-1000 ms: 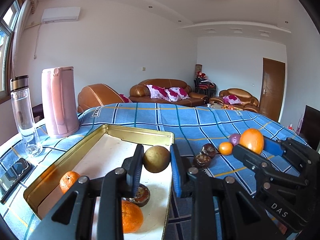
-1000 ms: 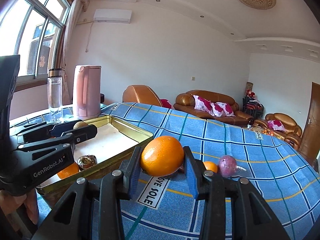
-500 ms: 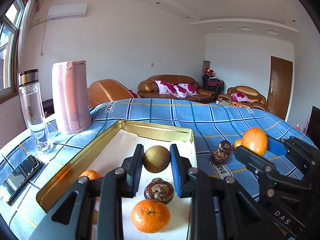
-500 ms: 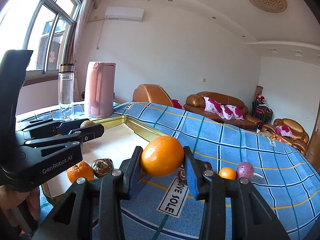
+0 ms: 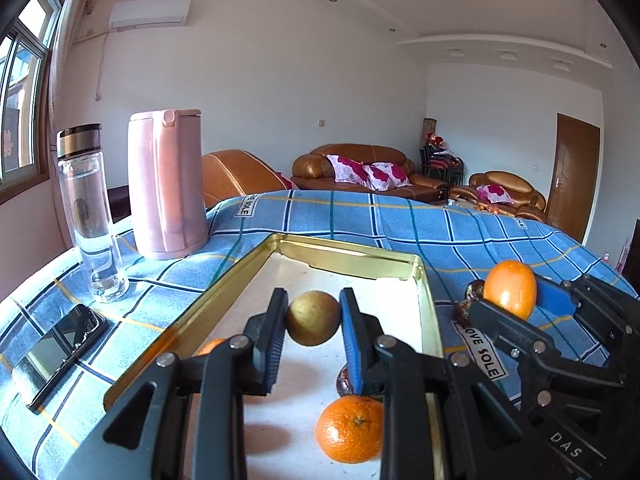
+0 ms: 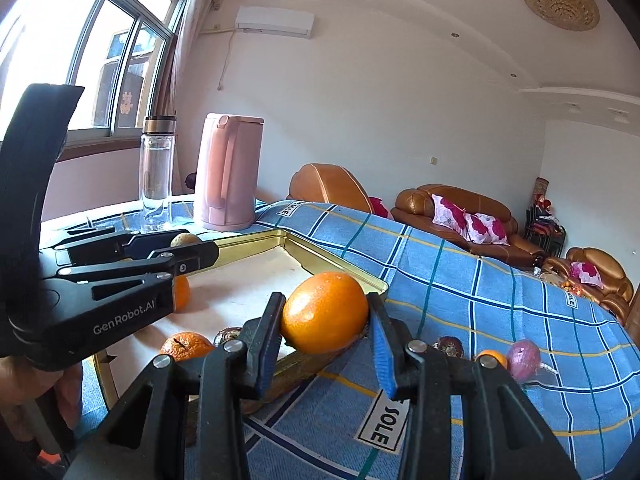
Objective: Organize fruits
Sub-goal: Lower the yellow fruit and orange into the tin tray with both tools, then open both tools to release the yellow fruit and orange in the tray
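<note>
Since both fruits look headed for the shallow gold metal tray, the left gripper is clamped on a round brownish-green fruit above its middle while the right gripper, at its 3 o'clock, squeezes a big orange near the rim

Blue plaid tablecloth, gold tray, pink kettle, orange, possibly yellow-brown pear.

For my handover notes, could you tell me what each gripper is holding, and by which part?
The left gripper clamps a round yellow-brown fruit by its two sides; the right gripper clamps an orange the same way.
</note>
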A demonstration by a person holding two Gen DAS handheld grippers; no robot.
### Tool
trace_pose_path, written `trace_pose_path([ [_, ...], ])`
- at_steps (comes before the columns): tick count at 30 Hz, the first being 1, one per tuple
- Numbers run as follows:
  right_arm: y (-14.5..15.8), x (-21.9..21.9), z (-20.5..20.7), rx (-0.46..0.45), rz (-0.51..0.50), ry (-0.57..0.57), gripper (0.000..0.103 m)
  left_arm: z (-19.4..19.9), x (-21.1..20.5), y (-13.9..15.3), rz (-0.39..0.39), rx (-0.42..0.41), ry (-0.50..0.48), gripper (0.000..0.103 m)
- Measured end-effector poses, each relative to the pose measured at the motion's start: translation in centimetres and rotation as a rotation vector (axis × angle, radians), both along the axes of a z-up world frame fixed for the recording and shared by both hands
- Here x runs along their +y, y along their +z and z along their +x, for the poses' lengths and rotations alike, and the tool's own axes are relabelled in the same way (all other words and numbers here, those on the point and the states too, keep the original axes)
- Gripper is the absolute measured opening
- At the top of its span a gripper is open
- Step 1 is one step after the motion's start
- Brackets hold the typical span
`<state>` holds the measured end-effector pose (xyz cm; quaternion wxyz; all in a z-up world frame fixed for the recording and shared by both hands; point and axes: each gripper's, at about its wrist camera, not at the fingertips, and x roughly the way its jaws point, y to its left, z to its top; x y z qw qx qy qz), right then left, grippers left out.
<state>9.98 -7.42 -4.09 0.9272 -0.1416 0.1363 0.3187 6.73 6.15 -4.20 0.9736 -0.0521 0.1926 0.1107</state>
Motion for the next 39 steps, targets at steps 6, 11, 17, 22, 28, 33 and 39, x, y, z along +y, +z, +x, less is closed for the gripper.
trace_pose_path([
  [6,-0.2,1.1,0.1,0.018,-0.001,0.02,0.042,-0.1,1.3,-0.1,-0.004,0.016,0.024,0.028],
  [11,-0.5,2.4,-0.2,0.024,-0.013,0.046,0.042,-0.3,2.8,-0.4,-0.012,0.027,0.052,0.028],
  [17,-0.6,3.5,-0.4,0.031,-0.028,0.084,0.042,-0.6,4.5,-0.7,-0.028,0.055,0.083,0.028],
  [22,-0.8,4.4,-0.5,0.041,-0.041,0.129,0.042,-0.6,5.6,-1.0,-0.035,0.088,0.108,0.028],
  [28,-1.1,5.4,-1.0,0.023,-0.08,0.159,0.042,-0.6,6.1,-1.2,-0.04,0.104,0.117,0.028],
  [33,-0.8,3.7,0.1,0.07,-0.007,0.114,0.042,-0.4,6.1,-1.4,-0.056,0.124,0.093,0.028],
  [39,-0.7,3.0,0.7,0.087,0.019,0.076,0.042,0.6,5.6,-2.5,-0.069,0.193,0.043,0.028],
])
